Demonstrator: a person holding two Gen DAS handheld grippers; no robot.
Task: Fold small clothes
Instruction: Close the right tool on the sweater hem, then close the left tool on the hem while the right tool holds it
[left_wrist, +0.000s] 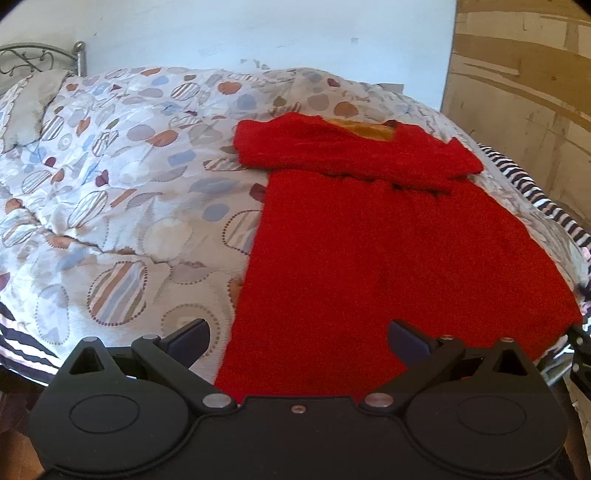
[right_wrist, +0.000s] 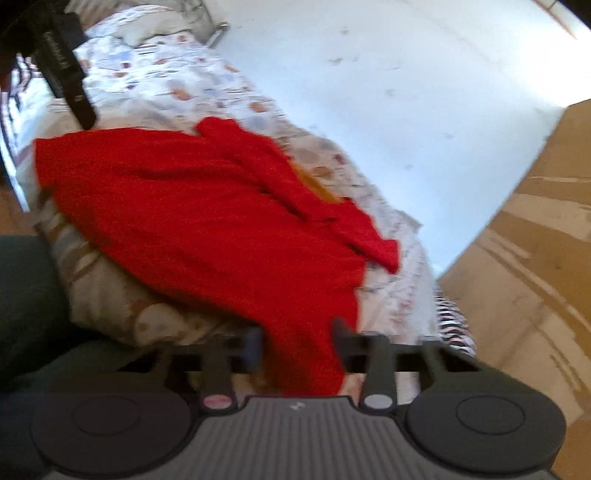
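A red knitted garment (left_wrist: 388, 240) lies flat on the patterned bedspread (left_wrist: 129, 177), its sleeves folded across the top and an orange lining at the neck. My left gripper (left_wrist: 299, 339) is open just above the garment's near hem, its fingers either side of the cloth. In the right wrist view the same red garment (right_wrist: 207, 221) hangs over the bed's edge. My right gripper (right_wrist: 297, 341) has its jaws partly apart with the garment's lower corner between them. The view is blurred, so I cannot tell whether it grips the cloth.
A pillow (left_wrist: 29, 107) and a metal bed frame (left_wrist: 79, 55) are at the far left. A white wall (left_wrist: 258, 33) runs behind the bed. A wooden panel (left_wrist: 524, 110) stands at the right. The left gripper's body (right_wrist: 62, 62) shows at the right view's top left.
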